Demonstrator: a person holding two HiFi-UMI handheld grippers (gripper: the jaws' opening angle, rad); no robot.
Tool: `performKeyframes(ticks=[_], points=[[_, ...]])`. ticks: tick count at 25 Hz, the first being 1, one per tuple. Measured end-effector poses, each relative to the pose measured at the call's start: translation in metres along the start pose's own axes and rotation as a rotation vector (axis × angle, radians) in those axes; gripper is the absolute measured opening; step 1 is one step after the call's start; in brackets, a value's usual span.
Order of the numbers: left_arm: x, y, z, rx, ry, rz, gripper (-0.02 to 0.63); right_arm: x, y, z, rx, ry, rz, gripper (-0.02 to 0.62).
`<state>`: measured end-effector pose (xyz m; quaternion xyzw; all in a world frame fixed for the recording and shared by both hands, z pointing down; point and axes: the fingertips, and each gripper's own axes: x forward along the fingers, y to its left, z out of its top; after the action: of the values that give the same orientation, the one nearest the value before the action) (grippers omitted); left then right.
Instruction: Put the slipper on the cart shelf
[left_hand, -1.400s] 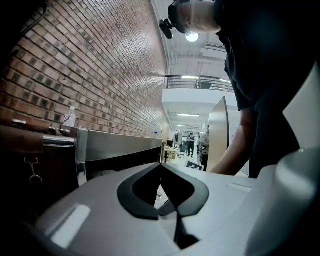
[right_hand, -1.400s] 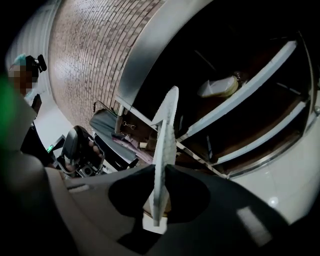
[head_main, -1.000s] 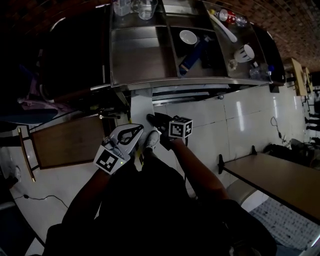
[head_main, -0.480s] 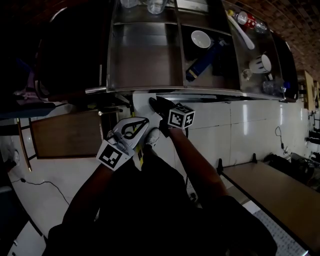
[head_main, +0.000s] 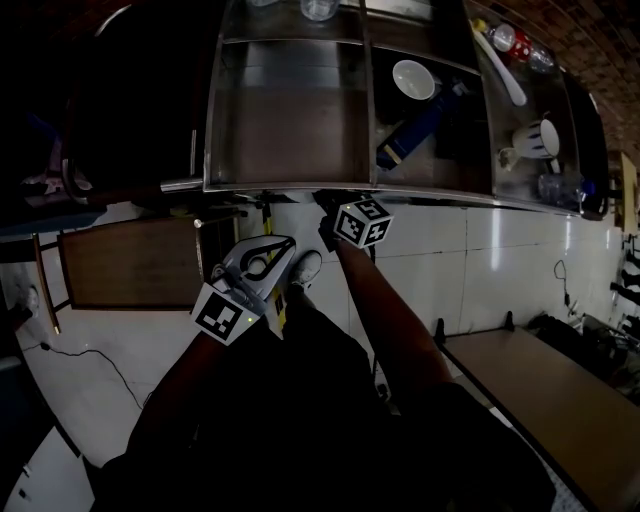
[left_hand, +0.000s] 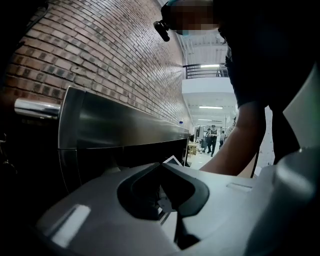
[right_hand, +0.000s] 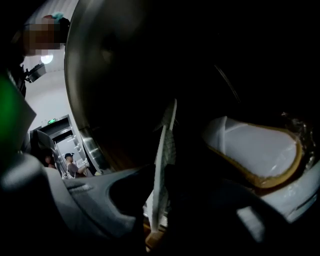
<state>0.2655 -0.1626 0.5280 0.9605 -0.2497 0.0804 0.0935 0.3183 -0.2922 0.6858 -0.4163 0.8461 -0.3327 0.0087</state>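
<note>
Slipper (right_hand: 165, 145) is pinched edge-on in the right hand-held gripper (right_hand: 160, 195), which has just pushed in under the cart (head_main: 300, 186) top rim, so the shelf drop looks close; left hand-held gripper (head_main: 268, 262) is closed and empty.

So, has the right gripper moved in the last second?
Yes. The right gripper, clamped on the slipper, has moved toward the cart and now reaches its front rim.
</note>
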Motion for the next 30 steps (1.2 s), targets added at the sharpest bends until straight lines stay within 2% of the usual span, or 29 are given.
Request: performKeyframes(ticks=[7,16,18,24,27,30], points=[[0.008,0.004,-0.003,0.002,0.009,0.014,0.002,0.014,-0.011,0.009,-0.071,-0.017,-0.049,0.066],[0.016,0.003,-0.009,-0.019,0.024,0.015,0.002,0.014,-0.03,0.019,-0.254,-0.006,-0.208,0.089],[0.016,0.002,-0.008,-0.02,0.025,0.018,0.002,0.012,-0.038,0.019,-0.262,0.007,-0.244,0.112],[0.014,0.0,-0.006,-0.011,0.017,0.021,0.002,0.002,-0.052,0.025,-0.275,0.007,-0.334,0.244],[0.011,0.0,-0.003,-0.004,0.01,0.02,0.002,-0.005,-0.051,0.031,-0.293,-0.006,-0.349,0.261],[0.008,-0.001,0.001,0.009,0.002,0.009,0.002,-0.012,-0.04,0.034,-0.297,-0.016,-0.321,0.261]])
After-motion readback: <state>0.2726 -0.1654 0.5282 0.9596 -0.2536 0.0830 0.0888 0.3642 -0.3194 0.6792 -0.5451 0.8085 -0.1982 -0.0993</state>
